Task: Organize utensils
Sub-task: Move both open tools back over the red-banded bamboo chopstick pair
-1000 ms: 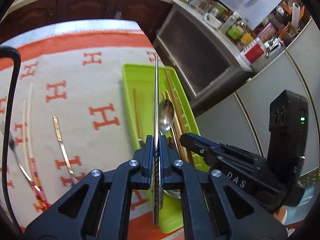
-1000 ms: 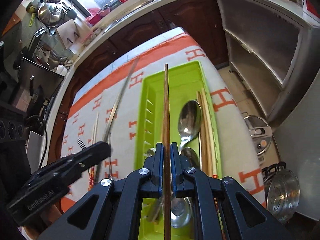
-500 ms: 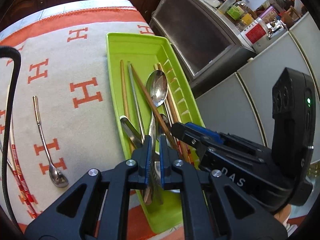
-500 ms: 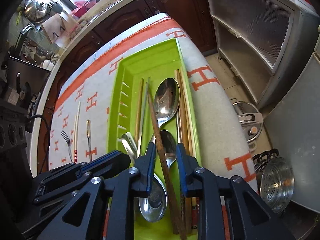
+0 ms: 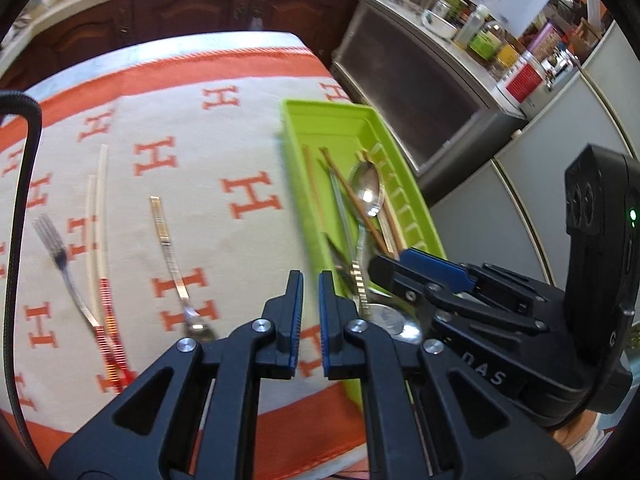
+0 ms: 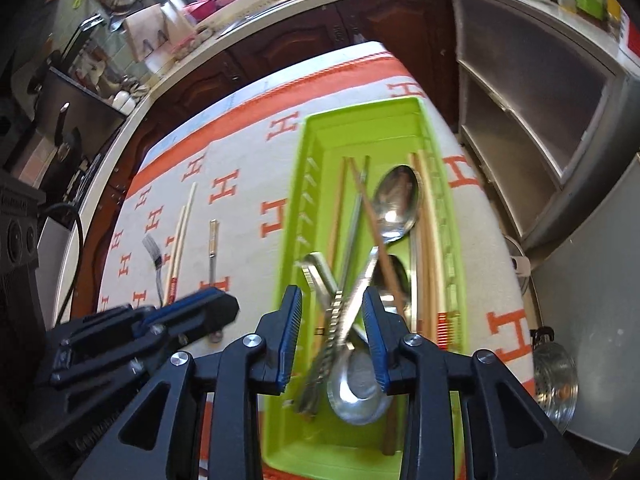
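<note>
Both tongs have let go over the tray (image 6: 300, 216): right tongs (image 6: 332, 336) just opened and empty, left tongs (image 5: 310, 312) nearly shut on nothing, so the fork (image 5: 60, 256) at left waits.

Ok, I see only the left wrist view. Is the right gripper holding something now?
Observer: No. The right gripper has just been opening. Its pads press nothing; the utensils lie loose in the tray under it.
Operator: What is in the tray behind that gripper? It blocks my view.
Observer: Pale chopsticks with red-striped ends, along the tray's right wall.
Operator: Is anything beside the table on that side?
Observer: A metal strainer, low down past the right edge of the cloth.
</note>
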The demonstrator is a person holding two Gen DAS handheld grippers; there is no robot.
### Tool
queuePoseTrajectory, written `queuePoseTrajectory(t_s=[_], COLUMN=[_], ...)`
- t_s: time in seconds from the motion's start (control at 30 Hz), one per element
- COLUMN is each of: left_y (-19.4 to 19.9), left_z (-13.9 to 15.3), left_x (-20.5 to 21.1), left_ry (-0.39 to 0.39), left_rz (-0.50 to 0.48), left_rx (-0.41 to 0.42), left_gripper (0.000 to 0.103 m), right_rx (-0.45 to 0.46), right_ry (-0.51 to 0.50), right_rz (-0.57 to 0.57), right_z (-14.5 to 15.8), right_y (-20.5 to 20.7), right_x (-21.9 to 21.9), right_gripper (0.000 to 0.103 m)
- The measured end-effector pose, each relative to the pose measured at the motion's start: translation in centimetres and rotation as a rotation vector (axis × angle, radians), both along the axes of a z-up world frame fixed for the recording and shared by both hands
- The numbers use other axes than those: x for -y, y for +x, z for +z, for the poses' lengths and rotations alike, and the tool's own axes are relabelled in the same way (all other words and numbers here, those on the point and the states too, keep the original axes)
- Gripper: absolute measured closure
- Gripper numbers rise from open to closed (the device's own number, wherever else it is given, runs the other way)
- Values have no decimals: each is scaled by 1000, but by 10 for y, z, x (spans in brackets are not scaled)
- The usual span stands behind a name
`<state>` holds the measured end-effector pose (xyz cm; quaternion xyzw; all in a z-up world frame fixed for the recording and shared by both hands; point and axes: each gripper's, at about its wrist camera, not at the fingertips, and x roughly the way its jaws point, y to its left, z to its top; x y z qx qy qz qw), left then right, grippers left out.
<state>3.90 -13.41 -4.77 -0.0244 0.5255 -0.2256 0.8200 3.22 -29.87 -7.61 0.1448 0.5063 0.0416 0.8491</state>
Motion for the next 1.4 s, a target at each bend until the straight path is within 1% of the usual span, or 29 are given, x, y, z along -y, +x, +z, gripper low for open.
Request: queuePoseTrajectory(t_s=[0.1, 0.27, 0.5, 0.6, 0.7, 0.87, 1.07, 1.2, 1.4], left_y=[1, 2, 0, 1, 1, 2, 4, 6, 8], left_z=[6, 13, 16, 14, 11, 4, -9, -21, -36], left_x=[-18, -56, -104, -122, -139, -163, -187, -203, -220], left_ry=[15, 41, 95, 118, 126, 153, 169, 153, 135], left_rz=[35, 120, 222, 259, 290, 337, 371, 396, 419], left_rx=[16, 48, 94, 103, 104, 110, 95, 66, 31], left_gripper=[99, 99, 99, 99, 99, 99, 98, 98, 98], right_rx=[14, 17, 5, -1, -6, -18, -34, -53, -73], right_ry=[-12, -30, -59, -60, -59, -61, -76, -89, -100], right_rz=[28, 100, 217, 262, 294, 339, 382, 383, 377], right_z=[7, 15, 16, 15, 13, 5, -9, -23, -44], right_y=[-2, 1, 18, 27, 35, 49, 63, 75, 91], right_x=[-13, -42, -96, -122, -143, -172, -205, -220, -228], right_gripper=[68, 68, 68, 68, 68, 68, 68, 68, 68])
